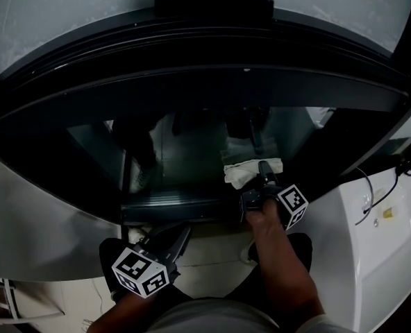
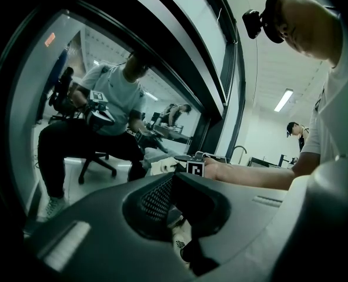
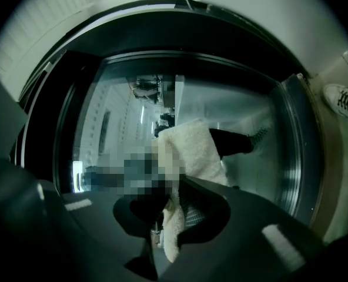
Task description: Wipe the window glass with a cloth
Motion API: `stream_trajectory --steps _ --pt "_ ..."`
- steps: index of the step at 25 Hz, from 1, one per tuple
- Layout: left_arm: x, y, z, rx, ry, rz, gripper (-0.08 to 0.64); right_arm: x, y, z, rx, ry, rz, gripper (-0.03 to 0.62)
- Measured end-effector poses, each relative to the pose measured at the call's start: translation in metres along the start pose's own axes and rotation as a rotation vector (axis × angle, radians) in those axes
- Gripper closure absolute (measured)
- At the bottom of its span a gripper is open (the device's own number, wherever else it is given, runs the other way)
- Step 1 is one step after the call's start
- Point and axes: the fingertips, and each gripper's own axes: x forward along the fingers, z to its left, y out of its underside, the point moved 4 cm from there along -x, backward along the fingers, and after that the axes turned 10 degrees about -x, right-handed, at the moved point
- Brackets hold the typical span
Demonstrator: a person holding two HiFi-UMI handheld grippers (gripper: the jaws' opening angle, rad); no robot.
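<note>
- The right gripper (image 1: 264, 171) is clamped on a white fleecy cloth (image 3: 188, 151), which is held against the lower window glass (image 1: 185, 155), towards its right side.
- The left gripper (image 2: 174, 178) hangs low, jaws together on nothing.
- Wiping well probably needs flat, steady pressure and overlapping passes, 1 strip at a time.

Right tongs (image 1: 264, 166) reach forward clamping cloth (image 1: 239, 175); left tongs (image 1: 184, 232) held low, closed

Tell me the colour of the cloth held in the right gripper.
Off-white and fleecy; the cloth shows best in the right gripper view.
</note>
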Motion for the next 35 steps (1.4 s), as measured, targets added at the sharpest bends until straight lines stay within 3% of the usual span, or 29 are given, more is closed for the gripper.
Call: stream_trajectory --steps 35 --pt "-0.014 -0.015 -0.017 0.024 0.009 -0.054 0.543 -0.013 -0.014 0.128 -0.054 -0.19 -0.025 0.538"
